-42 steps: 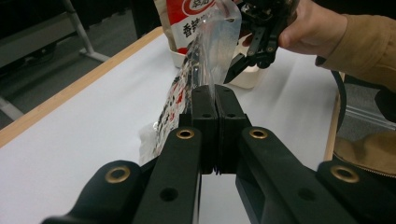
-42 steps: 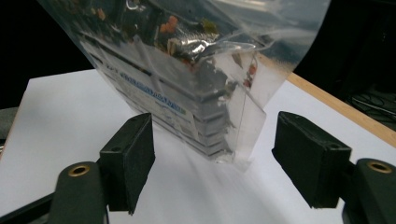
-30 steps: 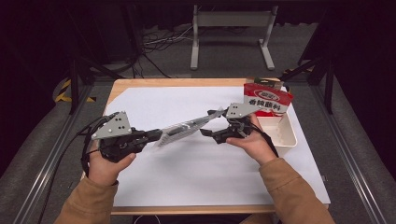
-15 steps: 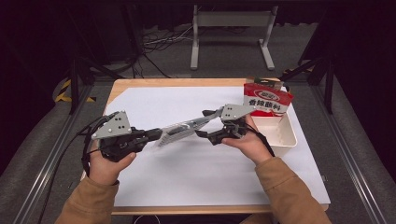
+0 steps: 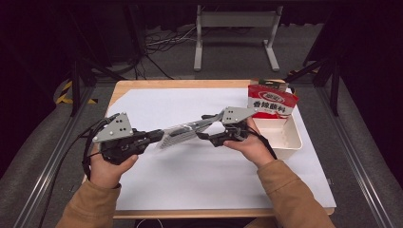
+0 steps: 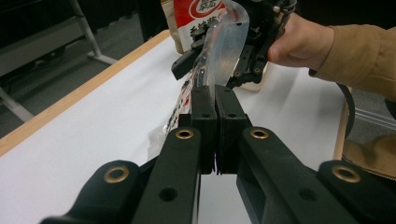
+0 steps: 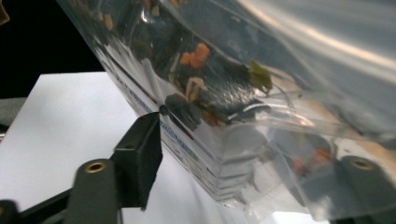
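Note:
A clear plastic bag (image 5: 183, 132) with printed lines and dried bits inside hangs stretched between my two grippers above the white sheet. My left gripper (image 5: 159, 137) is shut on the bag's near end (image 6: 212, 70), its pads pressed together on the film. My right gripper (image 5: 205, 126) sits at the bag's other end, its jaws either side of the film and just closing. In the right gripper view the bag (image 7: 257, 93) lies between the jaws. One pad (image 7: 140, 154) stands beside it, touching at most with its top corner.
A red snack packet (image 5: 272, 100) stands in a white tray (image 5: 285, 142) at the table's right, just behind my right hand. White paper (image 5: 214, 180) covers the wooden table (image 5: 180, 84). A metal stand (image 5: 235, 19) is on the floor beyond.
The right gripper has shifted slightly left along the bag. The left hand and the bag's near end have stayed put.

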Tool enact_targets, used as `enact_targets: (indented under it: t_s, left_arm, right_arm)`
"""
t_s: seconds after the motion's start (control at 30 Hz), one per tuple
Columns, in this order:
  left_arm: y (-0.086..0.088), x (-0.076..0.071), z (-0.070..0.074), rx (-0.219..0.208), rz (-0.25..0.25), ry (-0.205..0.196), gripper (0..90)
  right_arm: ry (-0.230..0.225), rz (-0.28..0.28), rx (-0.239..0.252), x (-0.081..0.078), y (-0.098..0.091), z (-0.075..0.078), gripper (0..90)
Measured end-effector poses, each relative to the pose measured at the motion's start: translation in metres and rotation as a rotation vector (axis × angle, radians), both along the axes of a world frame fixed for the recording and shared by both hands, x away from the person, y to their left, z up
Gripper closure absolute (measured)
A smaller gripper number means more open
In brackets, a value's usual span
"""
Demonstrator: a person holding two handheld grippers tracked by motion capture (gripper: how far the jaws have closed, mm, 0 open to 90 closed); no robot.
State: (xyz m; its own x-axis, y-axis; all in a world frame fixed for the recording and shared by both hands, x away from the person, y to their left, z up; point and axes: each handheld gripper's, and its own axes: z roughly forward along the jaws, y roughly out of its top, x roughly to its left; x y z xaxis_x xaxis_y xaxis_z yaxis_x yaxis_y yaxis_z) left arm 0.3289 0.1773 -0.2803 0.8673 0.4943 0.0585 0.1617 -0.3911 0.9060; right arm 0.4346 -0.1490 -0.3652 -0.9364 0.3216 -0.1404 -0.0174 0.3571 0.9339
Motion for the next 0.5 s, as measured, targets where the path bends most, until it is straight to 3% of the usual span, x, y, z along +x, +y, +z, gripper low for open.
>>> enact_targets:
  t_s: [0.17,0.37,0.5]
  left_arm:
    - [0.003,0.000,0.001,-0.008,0.009,-0.012,88.1]
    - [0.009,-0.002,0.005,-0.035,0.024,-0.037,88.1]
    - [0.013,-0.003,0.007,-0.053,0.031,-0.043,88.0]
  right_arm:
    - [-0.020,0.007,-0.036,0.000,-0.001,0.004,45.4]
    - [-0.031,0.042,-0.036,-0.004,0.000,0.010,53.2]
    - [-0.054,0.058,-0.061,-0.007,0.001,0.014,57.9]
